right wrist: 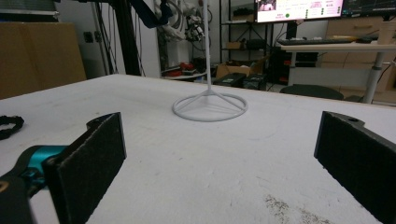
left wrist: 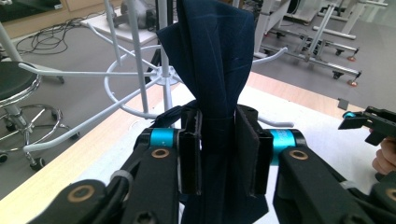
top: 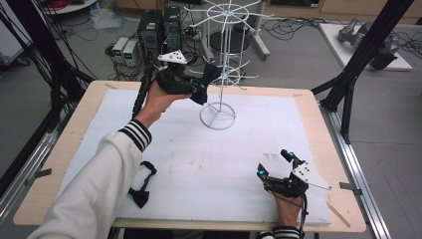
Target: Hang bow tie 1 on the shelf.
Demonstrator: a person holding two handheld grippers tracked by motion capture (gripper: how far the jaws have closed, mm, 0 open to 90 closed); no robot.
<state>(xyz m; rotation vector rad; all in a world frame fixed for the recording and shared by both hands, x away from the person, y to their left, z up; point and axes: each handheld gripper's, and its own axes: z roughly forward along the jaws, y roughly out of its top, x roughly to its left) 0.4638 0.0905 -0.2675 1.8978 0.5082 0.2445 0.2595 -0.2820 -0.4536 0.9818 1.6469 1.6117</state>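
Note:
A dark navy bow tie (top: pixel 209 74) hangs in the air beside the white wire rack (top: pixel 227 55) at the back of the table. My left gripper (top: pixel 200 88) is shut on it, held up by a hand in a white sleeve. In the left gripper view both pads press the bunched middle of the bow tie (left wrist: pixel 210 60), with the rack's arms and ring (left wrist: pixel 140 88) just behind. Low at the front right of the table, my right gripper (top: pixel 273 162) stands open with nothing between its jaws. Its own view has my right gripper (right wrist: pixel 219 154) facing the rack's round base (right wrist: pixel 210 107).
A second, black bow tie with its strap (top: pixel 142 184) lies at the front left of the white mat (top: pixel 224 164). Black frame posts stand at both sides of the table. Computer boxes, cables and a stool sit on the floor beyond the far edge.

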